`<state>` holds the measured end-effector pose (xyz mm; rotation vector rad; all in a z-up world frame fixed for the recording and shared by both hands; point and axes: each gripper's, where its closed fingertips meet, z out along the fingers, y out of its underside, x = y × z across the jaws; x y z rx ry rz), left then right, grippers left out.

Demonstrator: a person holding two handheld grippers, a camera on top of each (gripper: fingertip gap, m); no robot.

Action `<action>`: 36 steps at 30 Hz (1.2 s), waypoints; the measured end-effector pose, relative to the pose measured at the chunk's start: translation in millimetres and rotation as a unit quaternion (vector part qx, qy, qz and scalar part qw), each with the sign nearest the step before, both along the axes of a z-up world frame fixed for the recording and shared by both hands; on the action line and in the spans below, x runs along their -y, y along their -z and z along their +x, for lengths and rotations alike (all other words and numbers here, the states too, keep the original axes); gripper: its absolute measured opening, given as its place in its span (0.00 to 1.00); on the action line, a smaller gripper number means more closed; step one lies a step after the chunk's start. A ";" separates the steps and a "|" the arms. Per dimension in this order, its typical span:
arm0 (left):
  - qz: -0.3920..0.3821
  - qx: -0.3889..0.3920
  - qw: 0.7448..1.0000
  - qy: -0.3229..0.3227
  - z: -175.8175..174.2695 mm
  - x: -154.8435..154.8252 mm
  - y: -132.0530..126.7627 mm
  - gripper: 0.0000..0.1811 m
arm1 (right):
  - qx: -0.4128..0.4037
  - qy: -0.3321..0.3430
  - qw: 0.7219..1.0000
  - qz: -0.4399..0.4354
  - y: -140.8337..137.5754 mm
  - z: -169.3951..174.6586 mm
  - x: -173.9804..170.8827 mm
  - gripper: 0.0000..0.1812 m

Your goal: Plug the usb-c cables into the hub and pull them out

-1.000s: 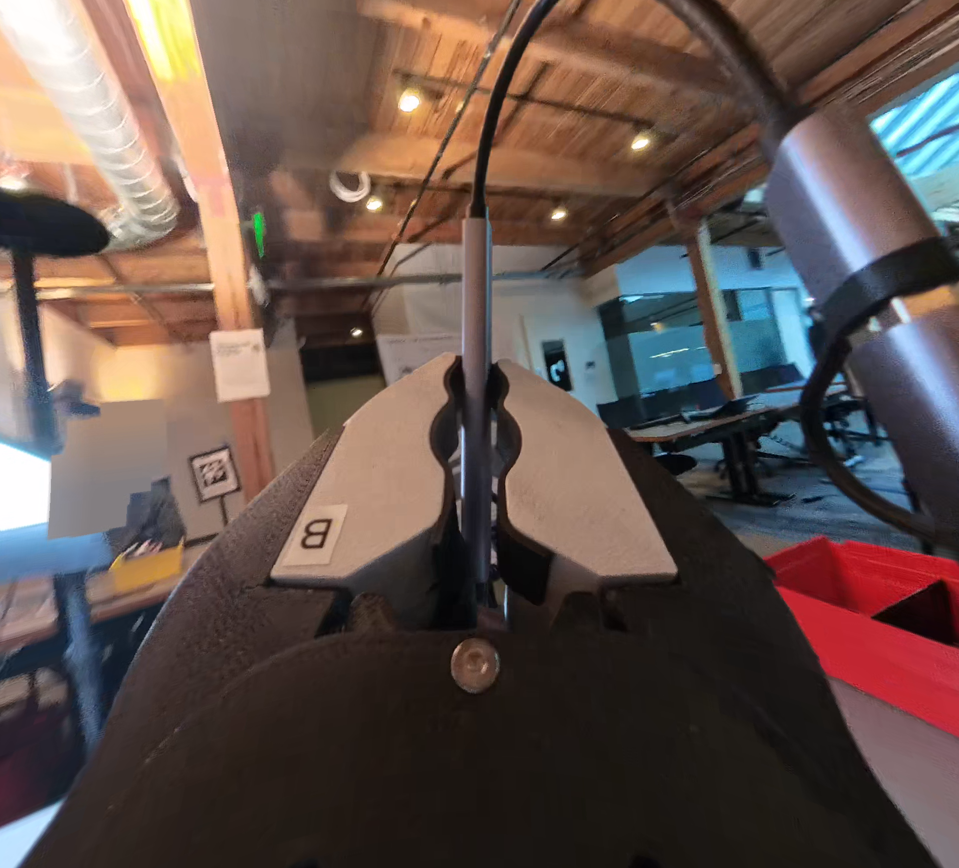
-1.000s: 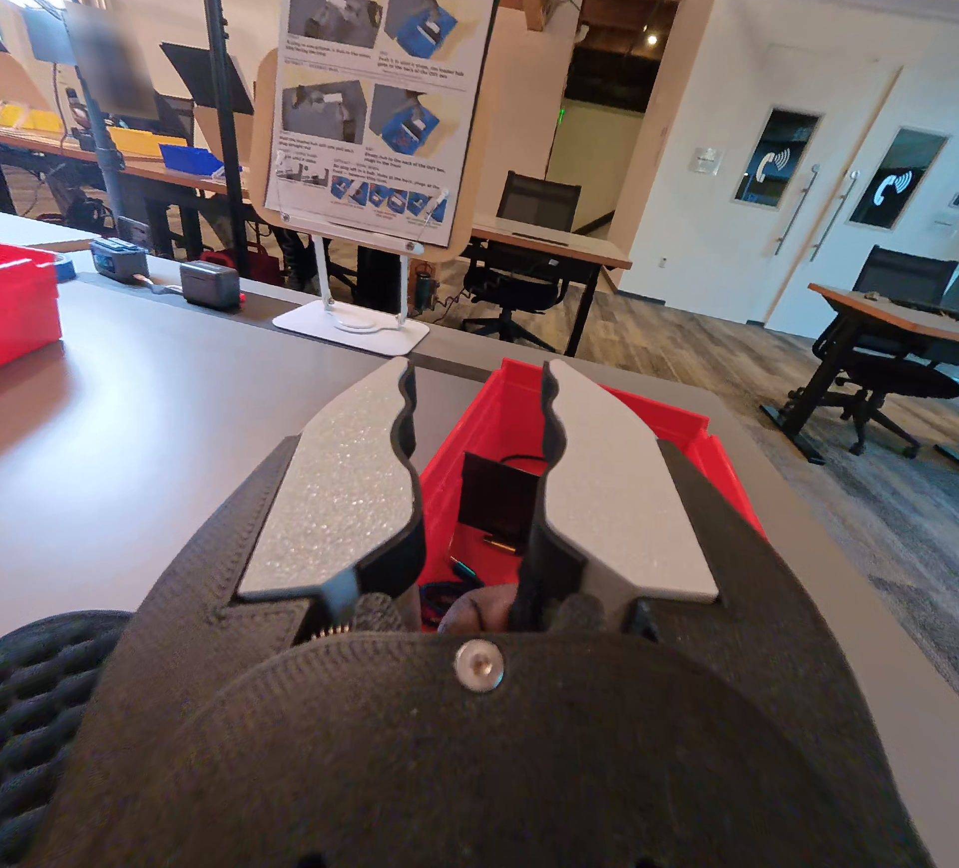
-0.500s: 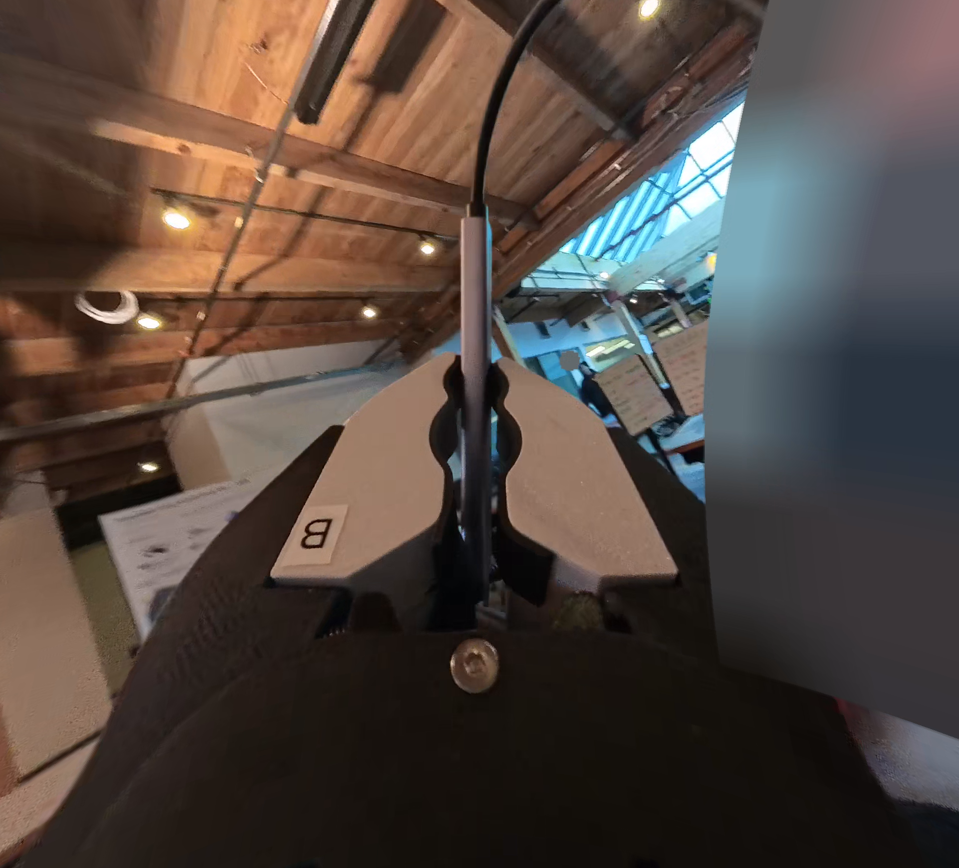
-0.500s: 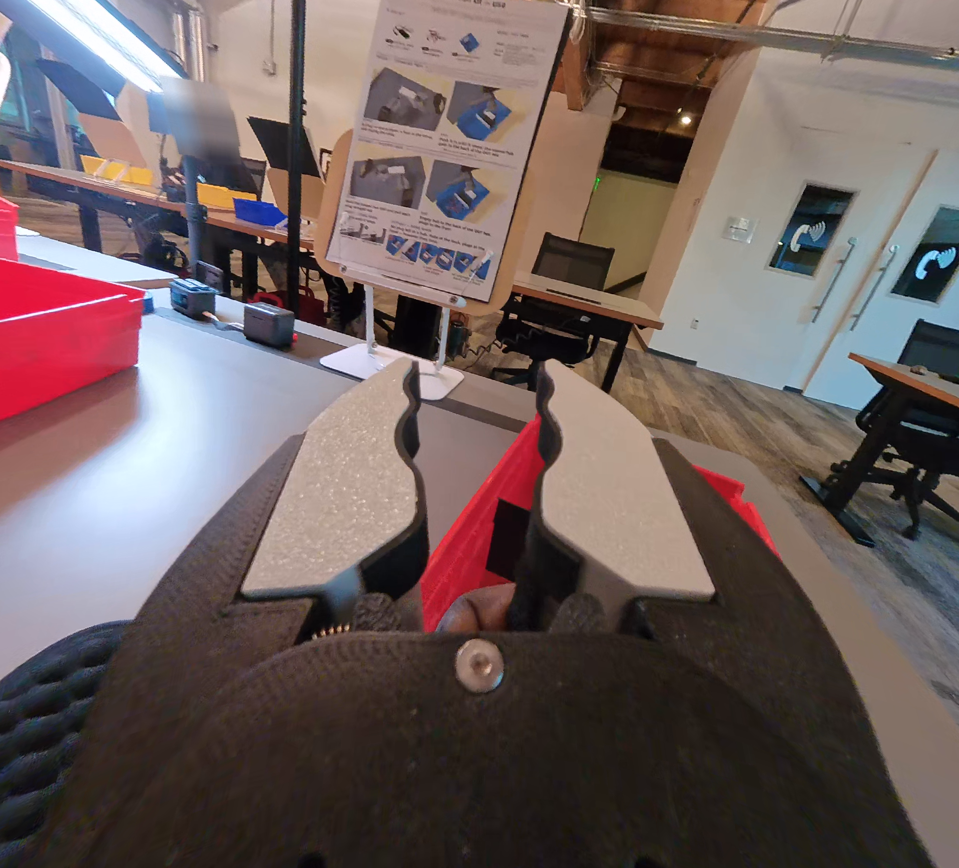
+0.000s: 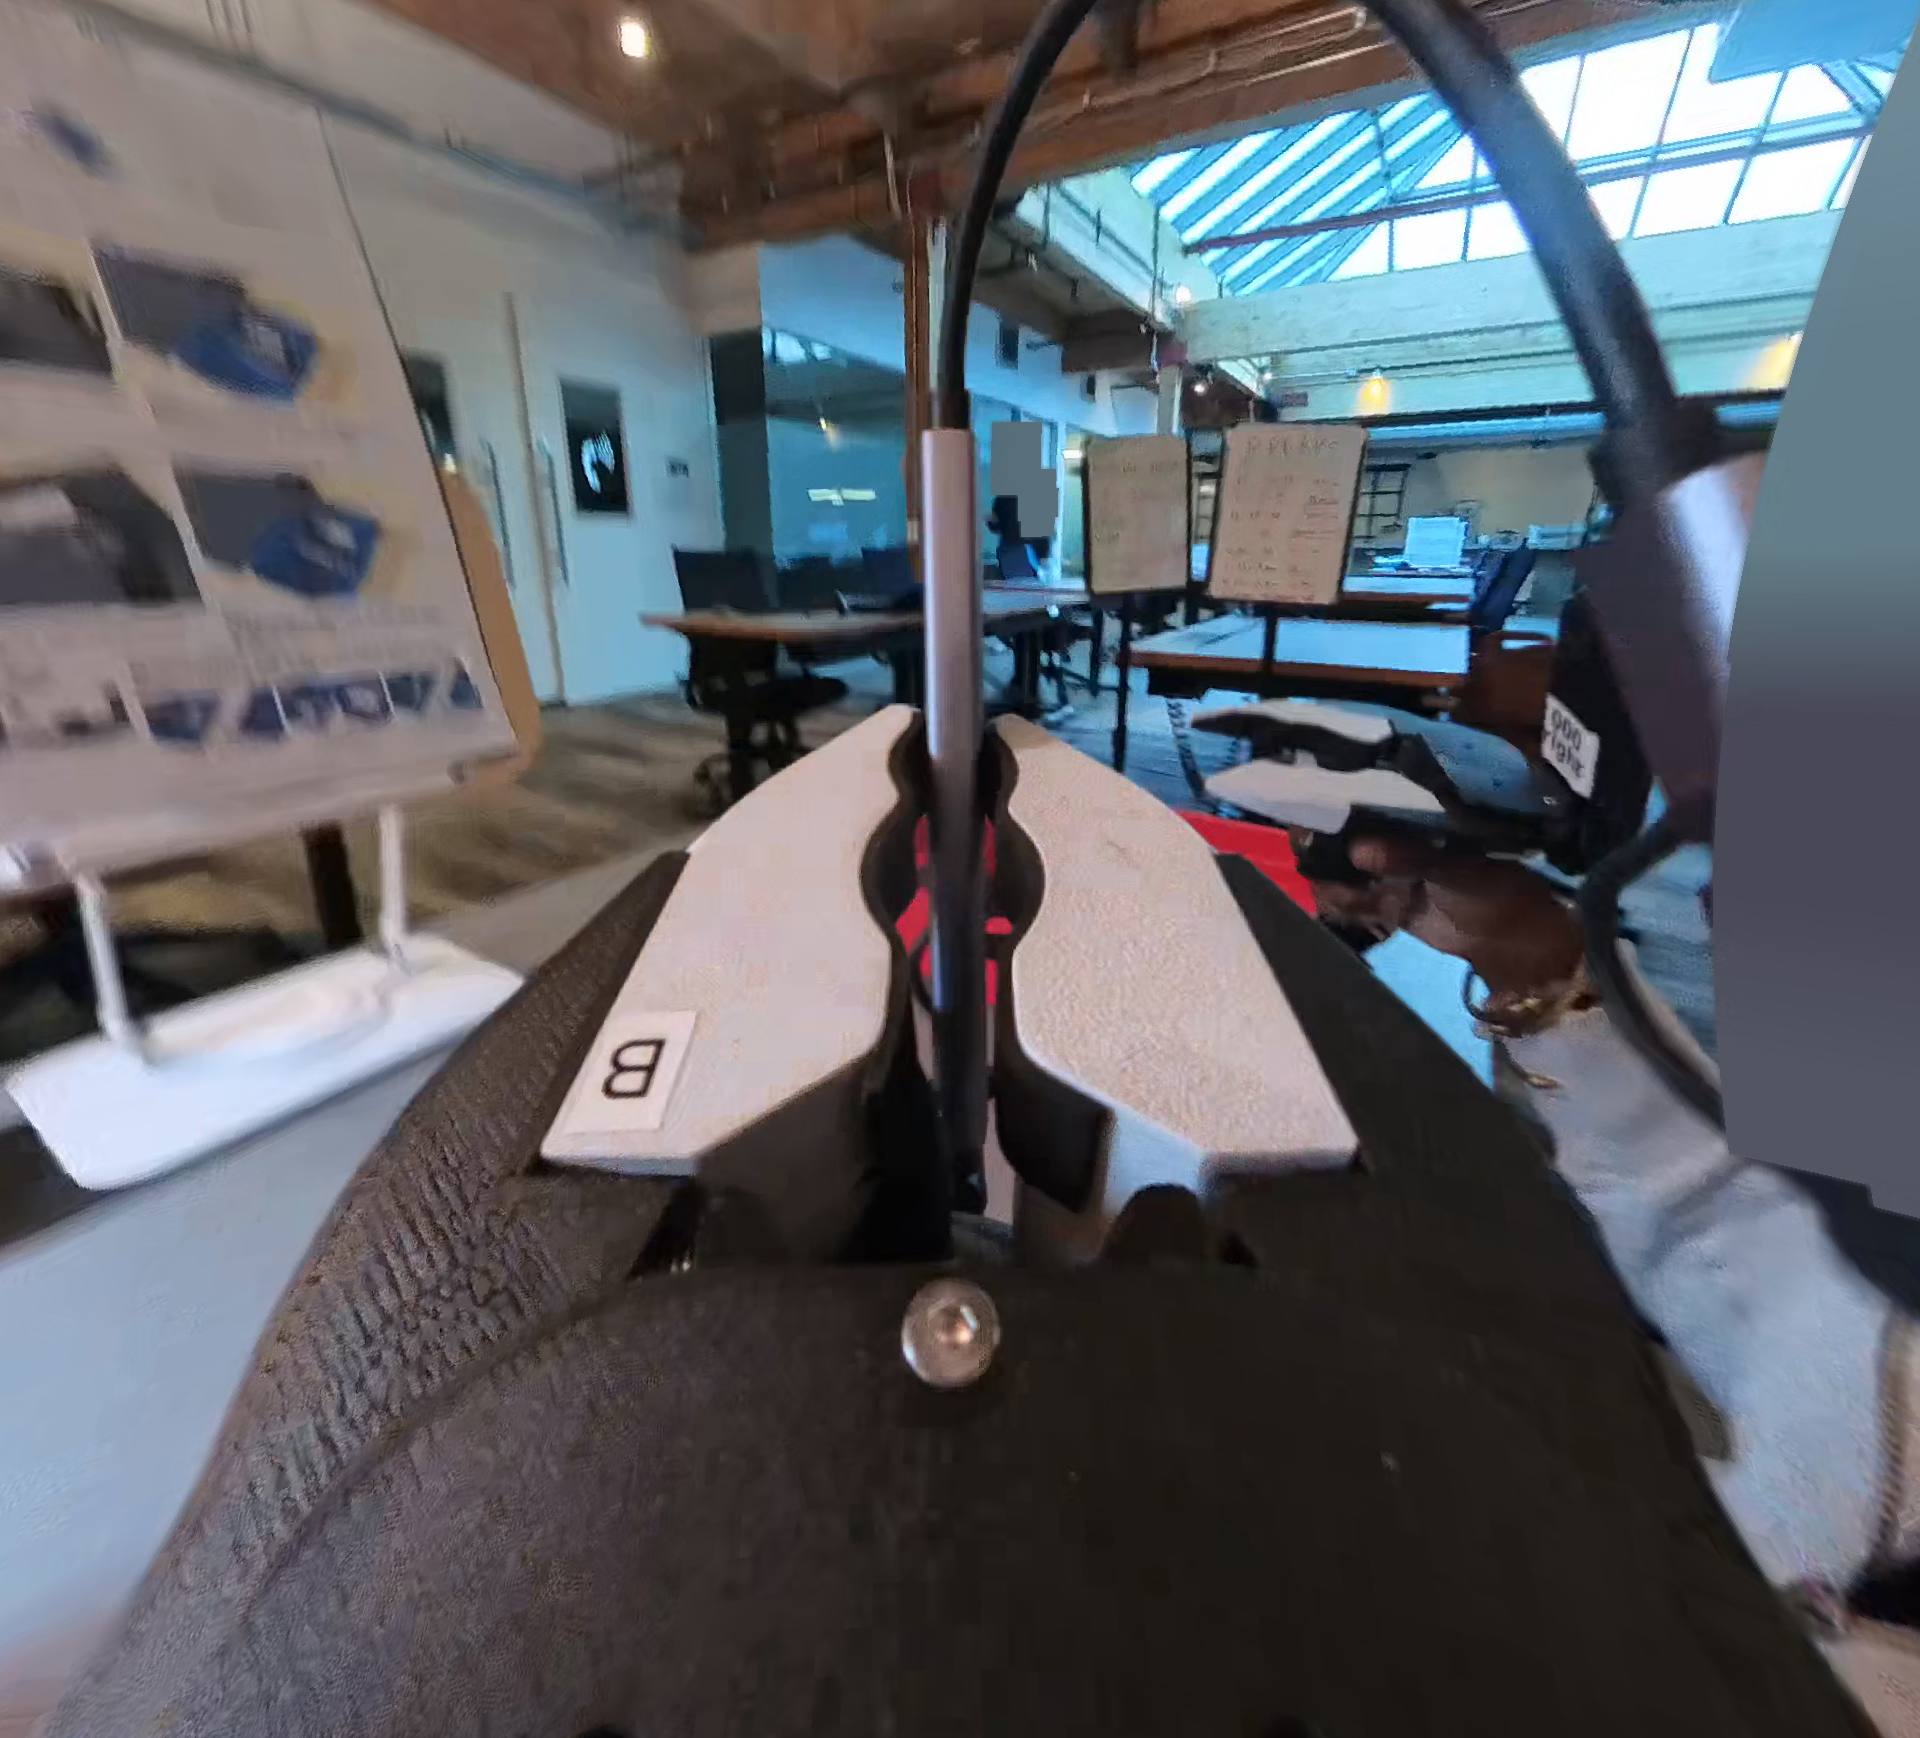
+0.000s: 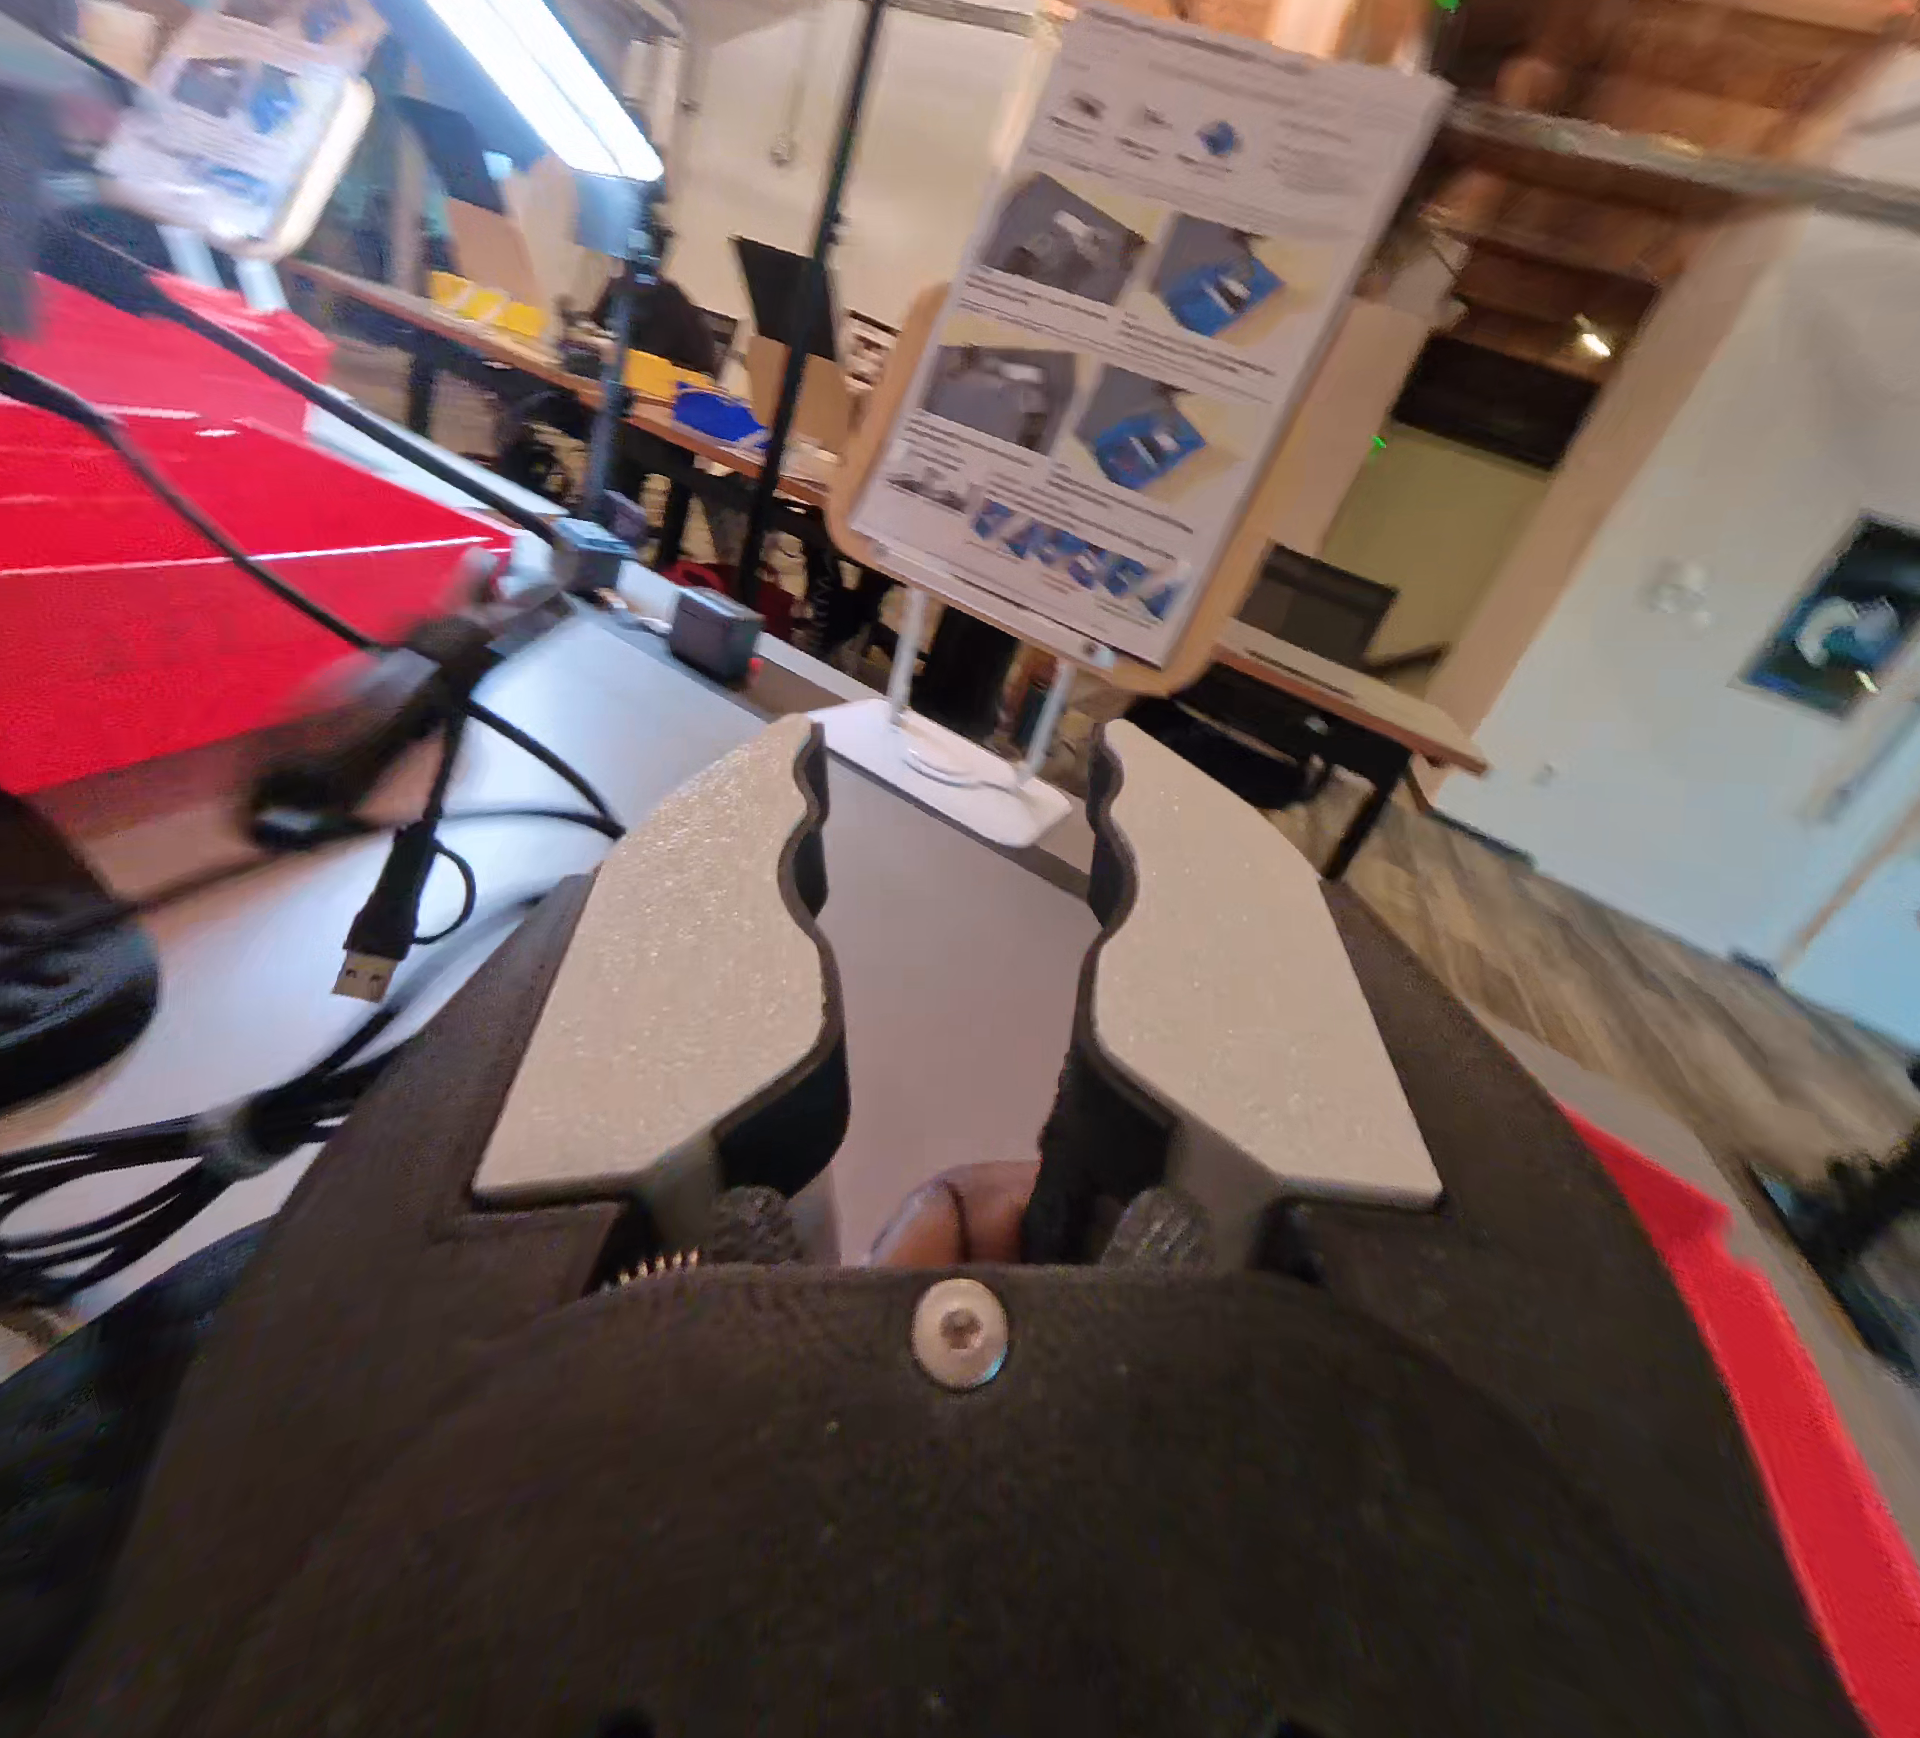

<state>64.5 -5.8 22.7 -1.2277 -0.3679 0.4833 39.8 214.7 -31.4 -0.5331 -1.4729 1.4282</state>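
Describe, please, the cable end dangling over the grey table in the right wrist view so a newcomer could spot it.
Start at the big red bin on the left of the grey table. Just right of it, black cables hang down, and one ends in the dangling plug, left of the open right tool. Unlike the other leads, it has a flat, rectangular metal tip pointing downward.
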 end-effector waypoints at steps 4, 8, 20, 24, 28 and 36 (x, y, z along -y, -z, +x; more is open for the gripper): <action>0.029 0.122 0.992 0.023 -21.8 -1.2 55.1 0.05 | -0.063 -0.096 0.992 0.058 -9.0 17.9 69.5 0.20; 0.059 0.204 0.975 0.071 -25.2 -10.3 85.6 0.05 | -0.095 -0.185 0.962 0.178 11.0 30.6 147.4 0.15; 0.077 0.266 0.954 0.112 -13.7 -18.9 118.9 0.05 | -0.101 -0.211 0.902 0.363 102.6 22.7 216.8 0.08; 0.081 0.290 0.945 0.127 -11.5 -18.9 128.8 0.06 | -0.090 -0.218 0.889 0.393 112.8 21.3 216.4 0.07; 0.017 0.296 0.945 0.136 3.2 -20.9 156.0 0.15 | -0.053 -0.225 0.907 0.353 106.7 15.2 210.1 0.07; -0.029 0.251 0.965 0.071 1.6 -16.5 162.0 0.05 | -0.074 -0.220 0.889 0.394 121.6 18.2 212.2 0.07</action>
